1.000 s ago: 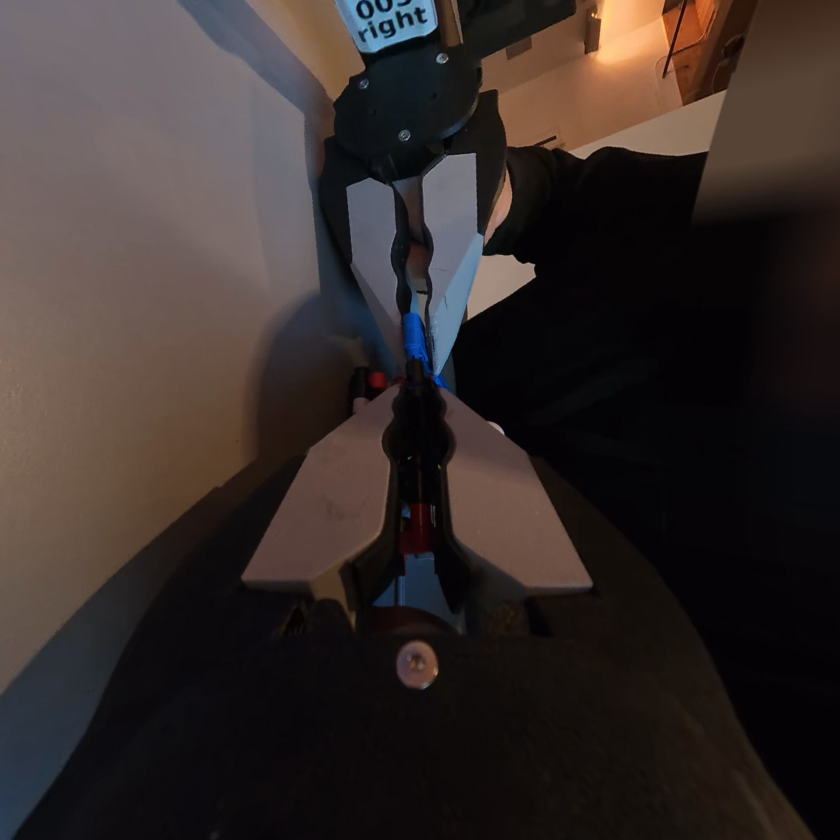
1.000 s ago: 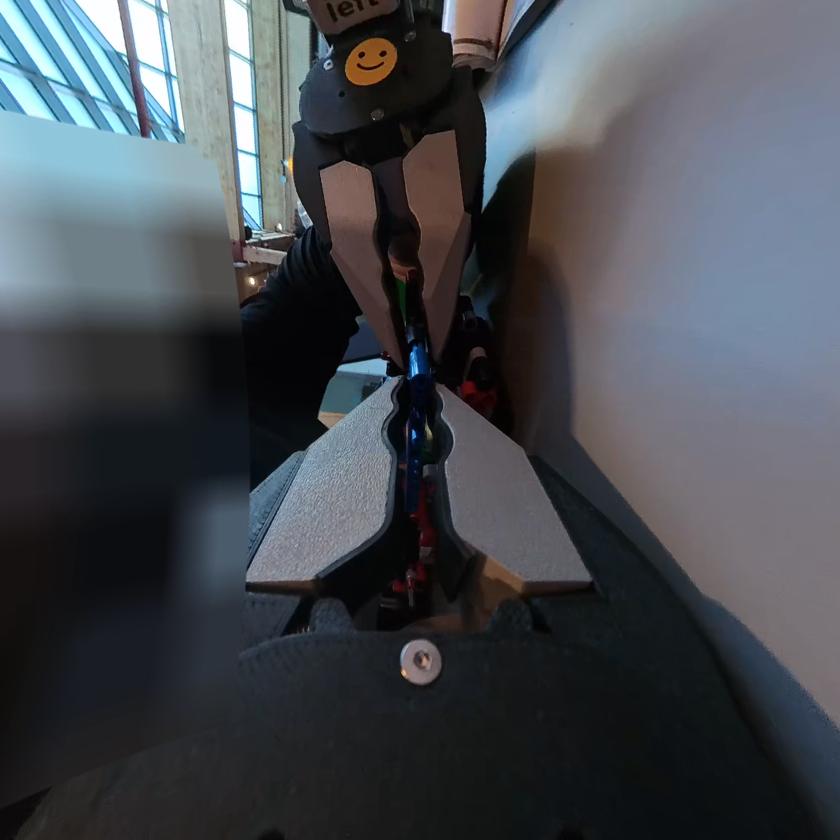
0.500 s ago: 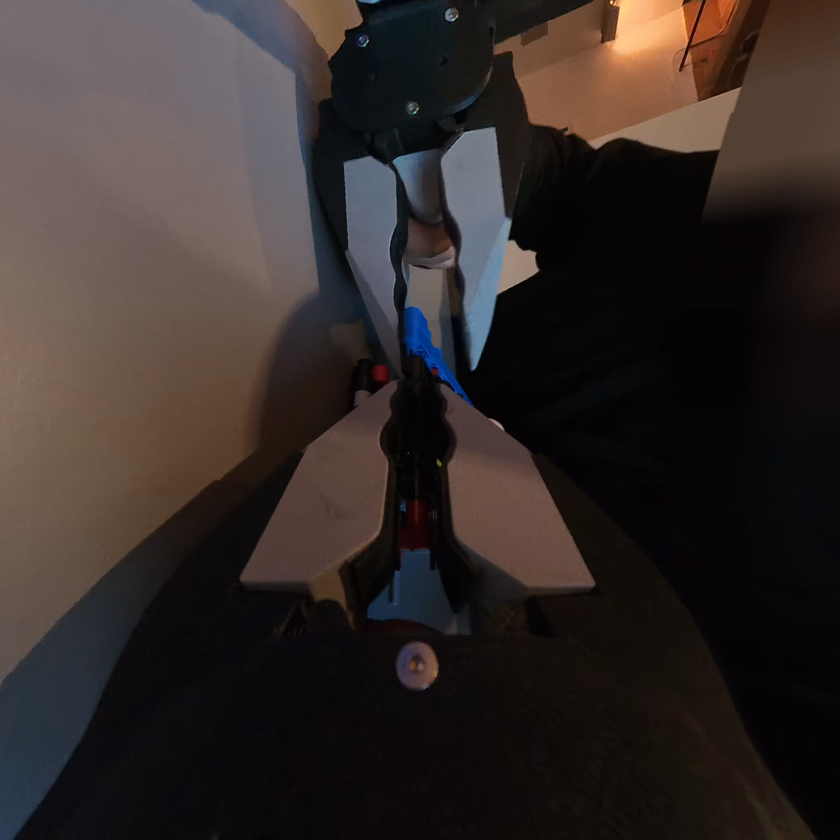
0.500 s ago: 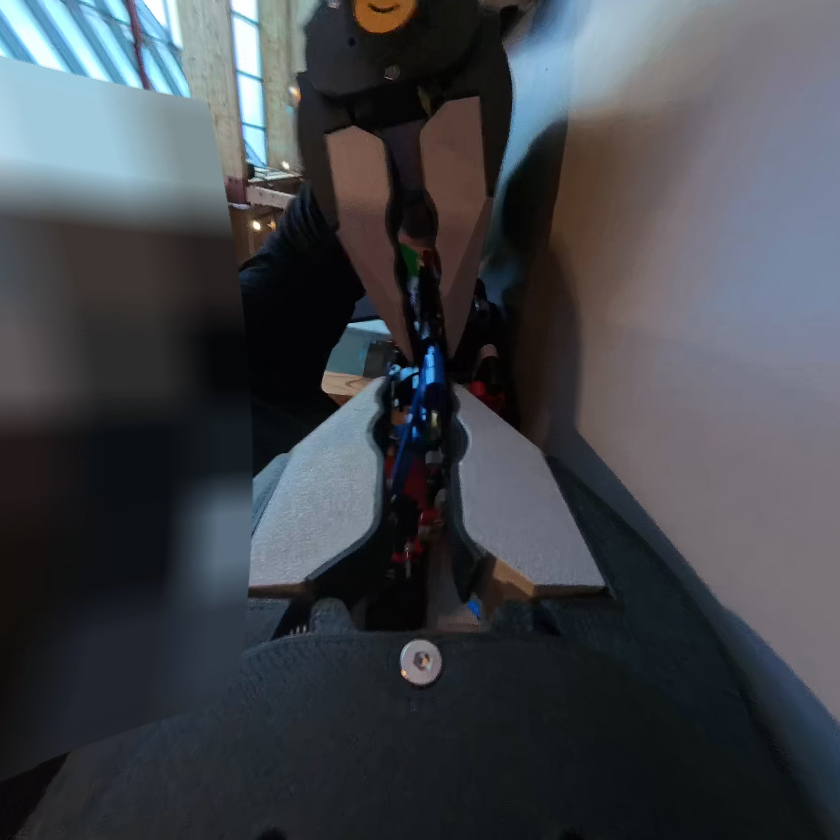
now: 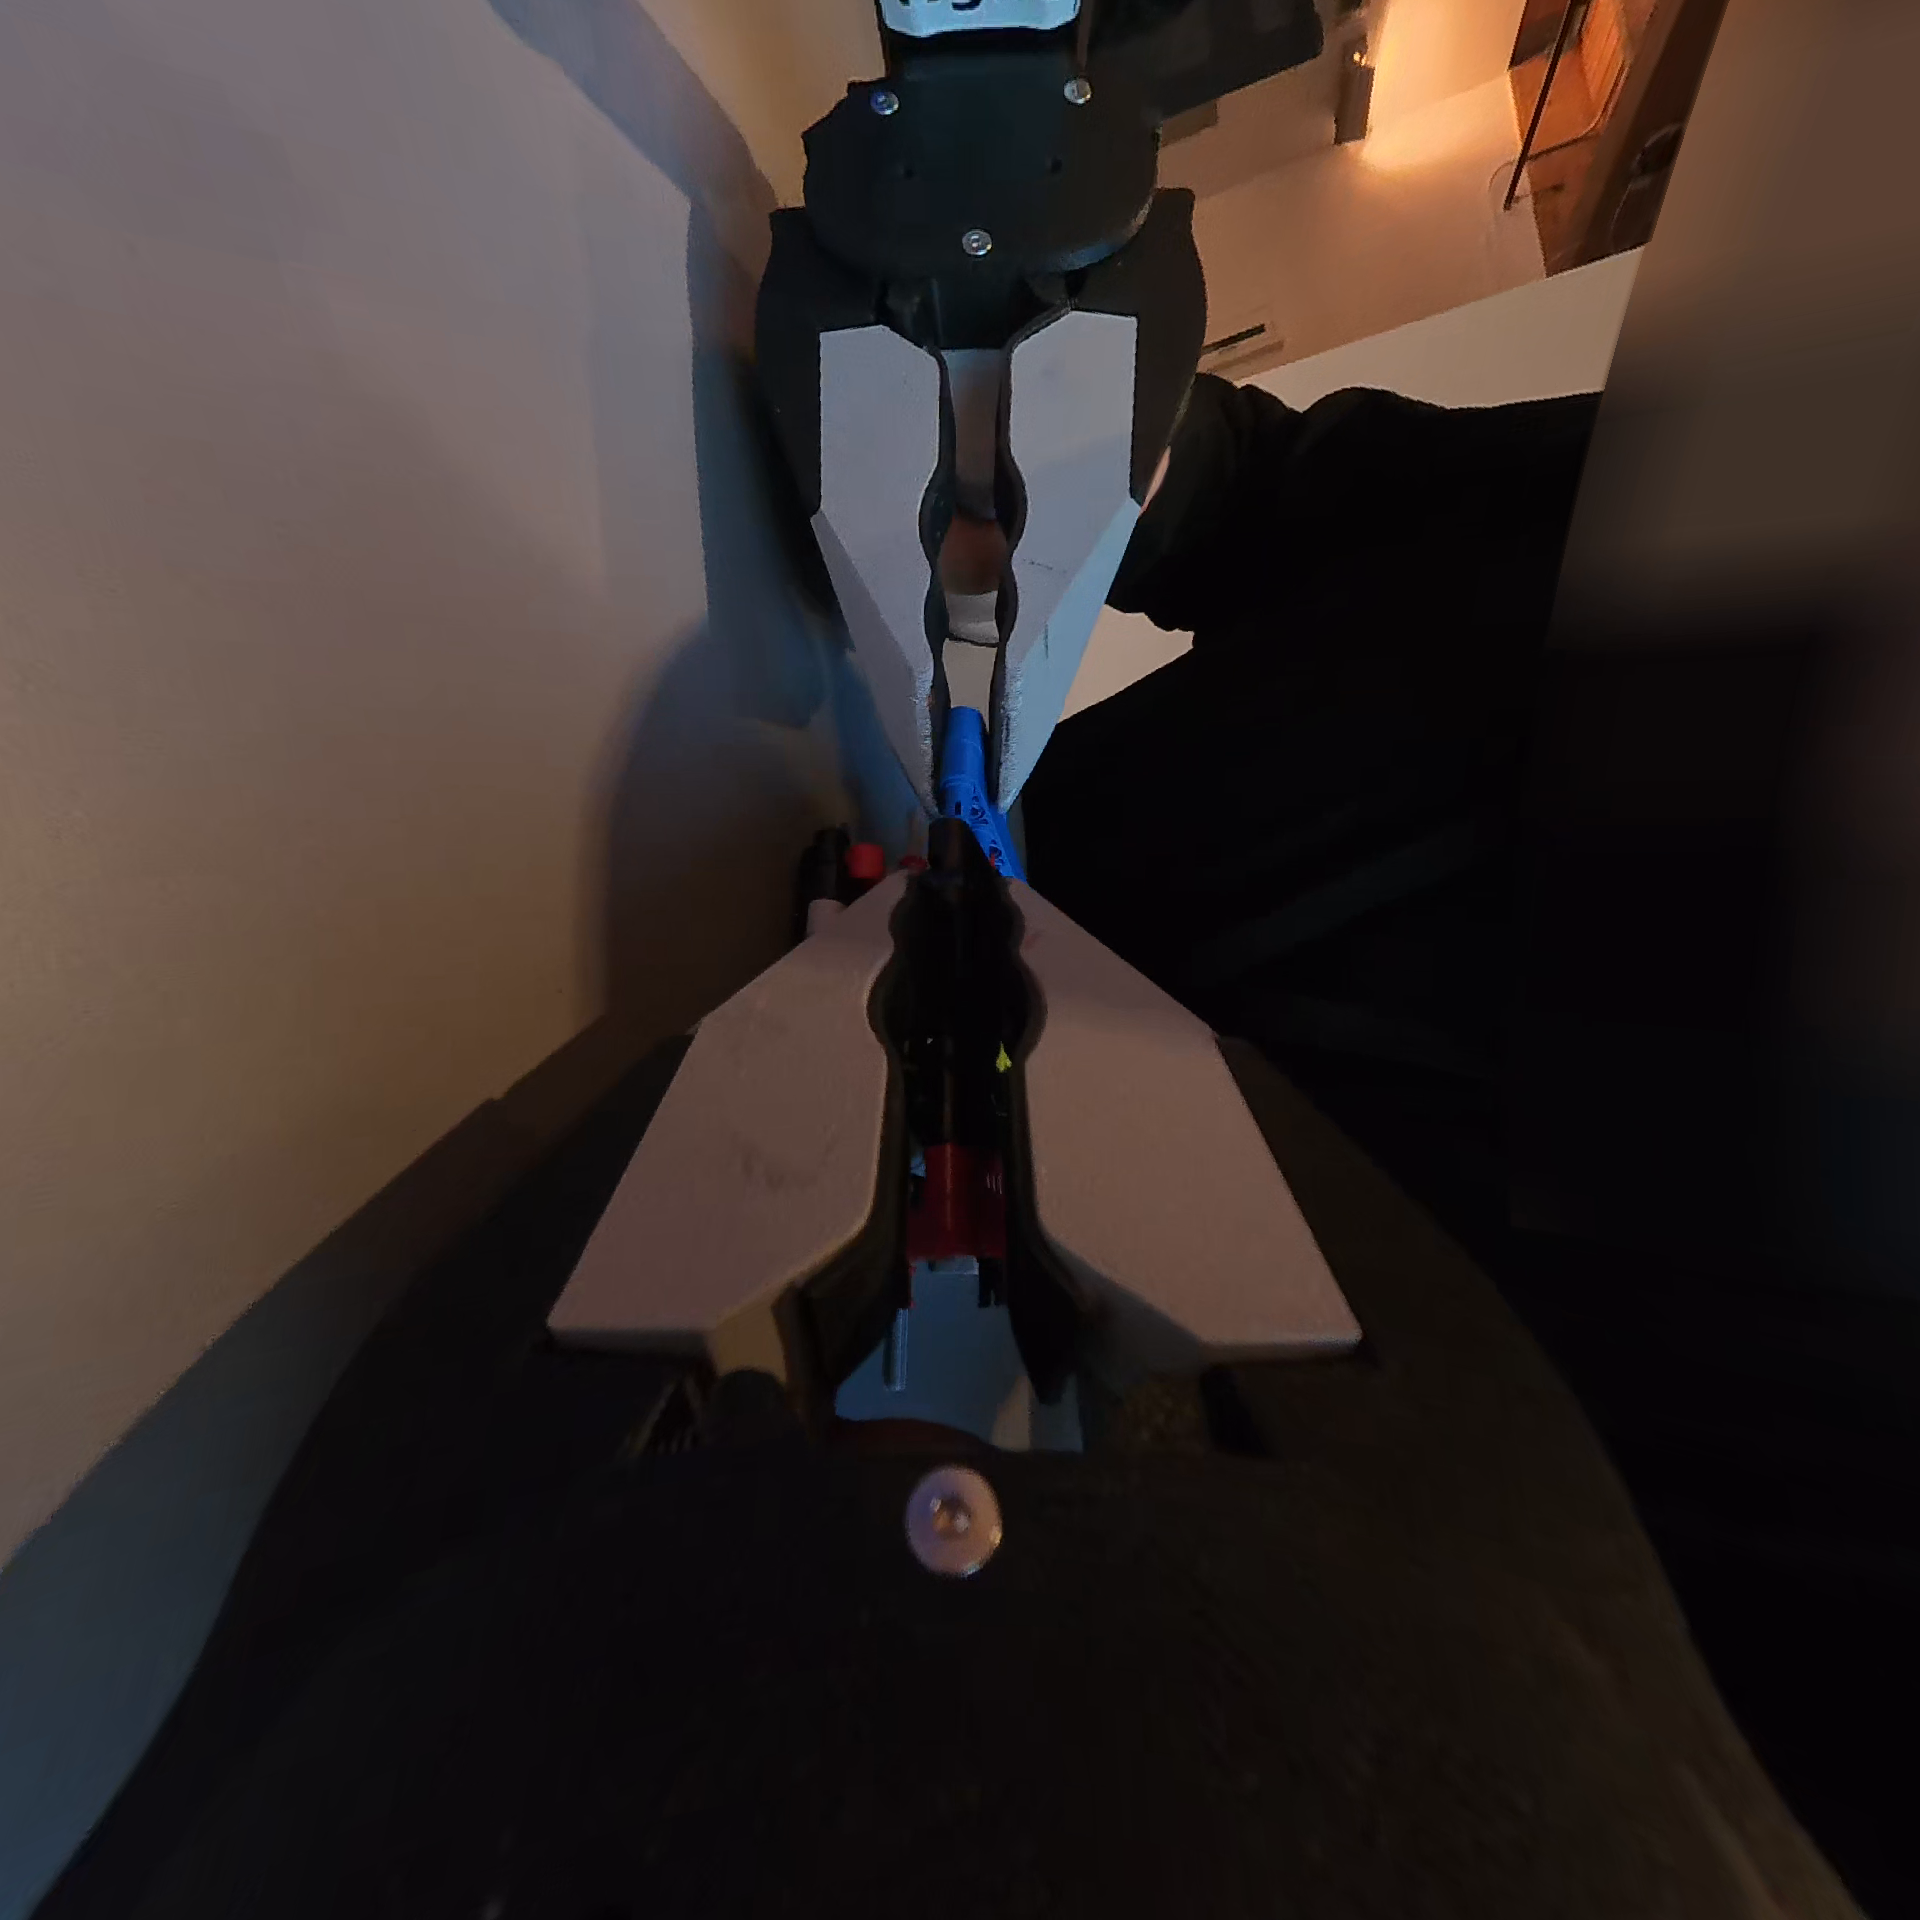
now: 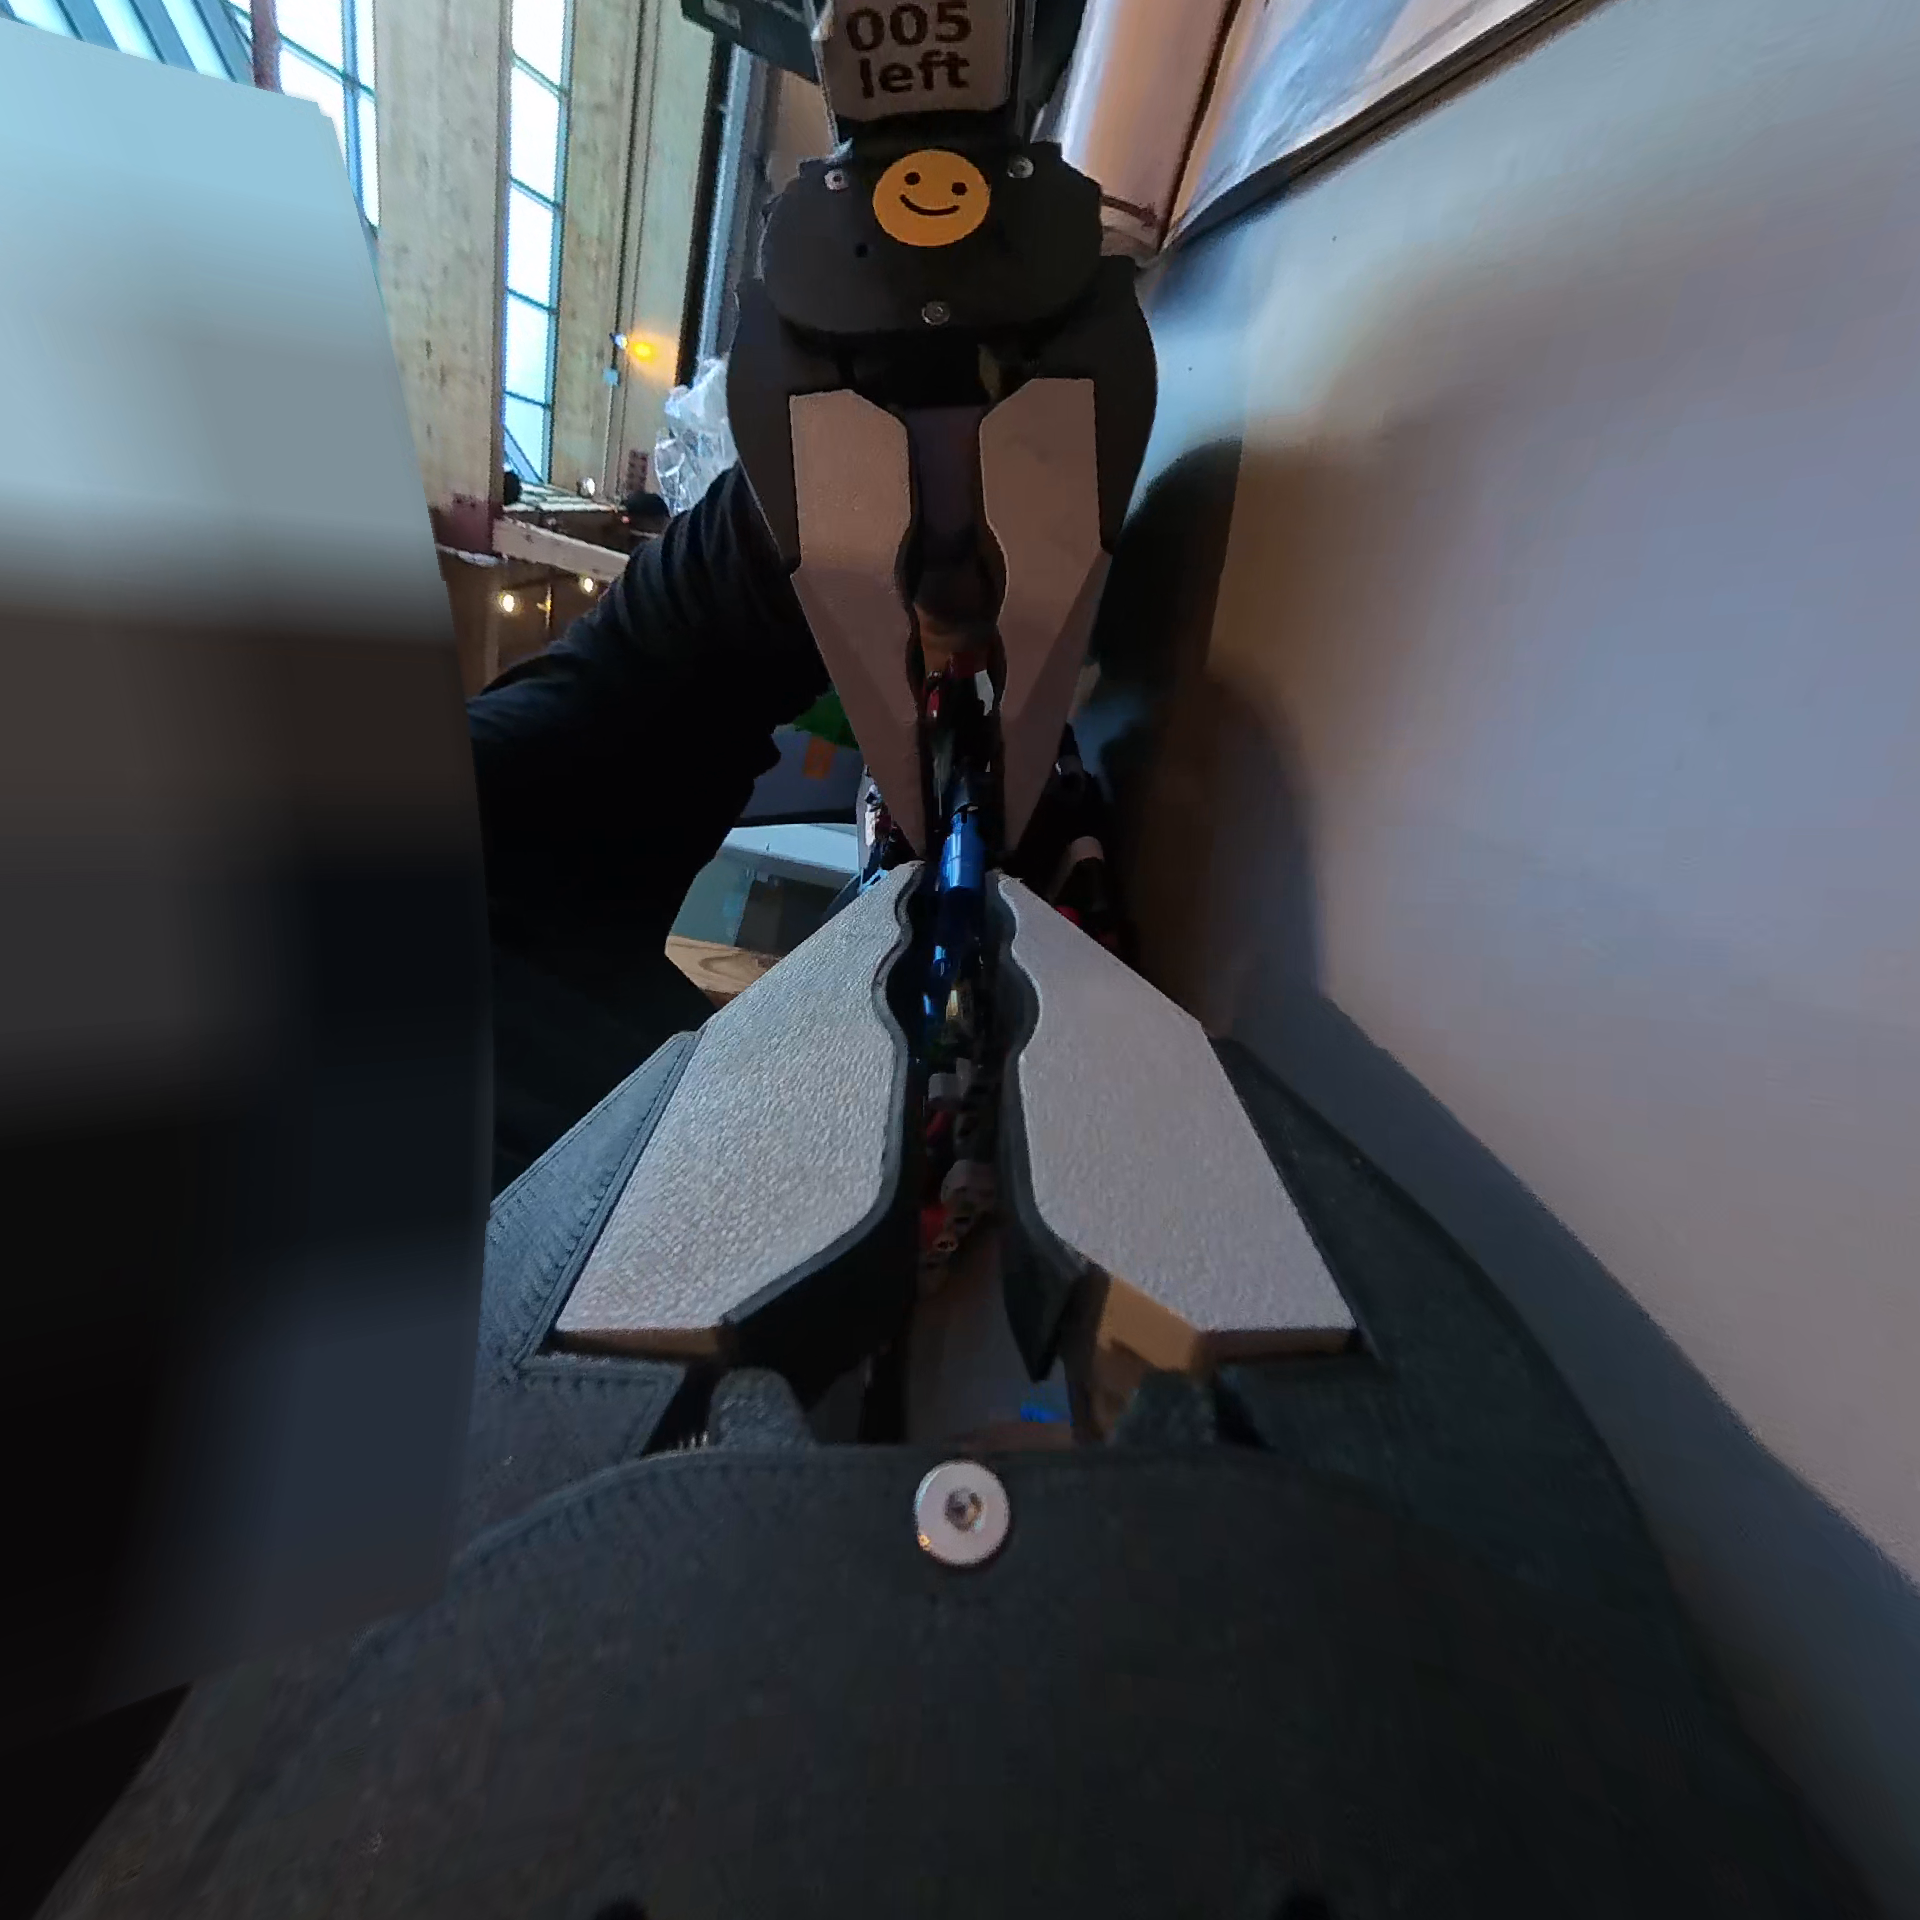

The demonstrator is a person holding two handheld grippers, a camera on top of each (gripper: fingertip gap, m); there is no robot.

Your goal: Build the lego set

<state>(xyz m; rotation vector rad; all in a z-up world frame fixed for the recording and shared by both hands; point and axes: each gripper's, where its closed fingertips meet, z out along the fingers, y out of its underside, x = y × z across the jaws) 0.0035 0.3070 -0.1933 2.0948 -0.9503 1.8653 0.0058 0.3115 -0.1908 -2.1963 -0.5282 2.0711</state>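
Lego model of dark, red and small yellow plastic parts (image 5: 951, 1143) sat at the centre of the left wrist frame, pinched between the nearly closed jaws of the grey-padded left gripper (image 5: 951, 883). Just above it, the grey-padded right gripper (image 5: 966, 790) pinched a small blue plastic pin piece (image 5: 966, 769) whose lower end met the model's tip, with a pale wall (image 5: 312, 520) filling the frame's left. Any tilt between the two facing grippers could probably make the blue piece jam, twist in the pads, or slip out.
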